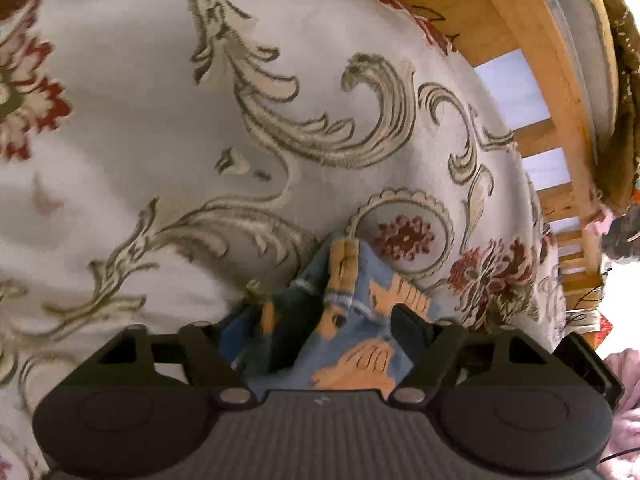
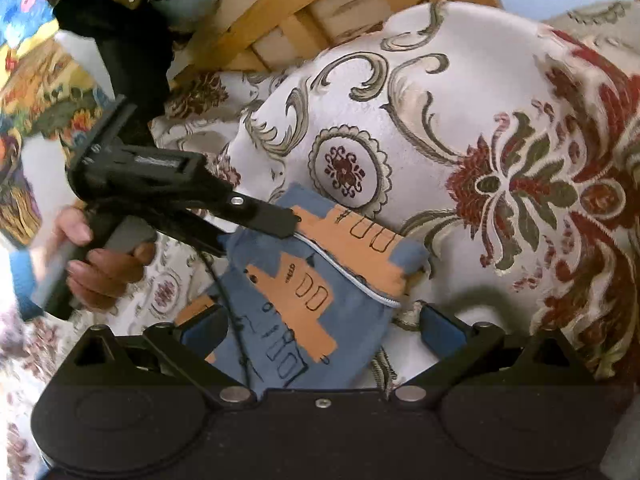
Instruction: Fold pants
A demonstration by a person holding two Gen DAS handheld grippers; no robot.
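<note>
The pants (image 2: 320, 312) are blue with orange blocks and lie folded into a small bundle on the floral bed cover (image 2: 460, 80). My right gripper (image 2: 322, 326) is open just above the bundle's near end, one finger on each side. My left gripper (image 2: 260, 236) comes in from the left at the bundle's far corner. Its upper finger (image 2: 276, 220) rests on the orange patch and its lower finger goes under a fold. In the left wrist view the pants (image 1: 352, 344) bunch up between the spread fingers of the left gripper (image 1: 304, 324). A hand (image 2: 104, 268) holds its handle.
A wooden bed frame (image 2: 280, 4) with slats runs along the far edge of the cover and shows as the bed frame (image 1: 560, 80) at the right. A colourful printed cloth (image 2: 48, 92) lies at the left. A black cable (image 2: 236, 320) crosses the pants.
</note>
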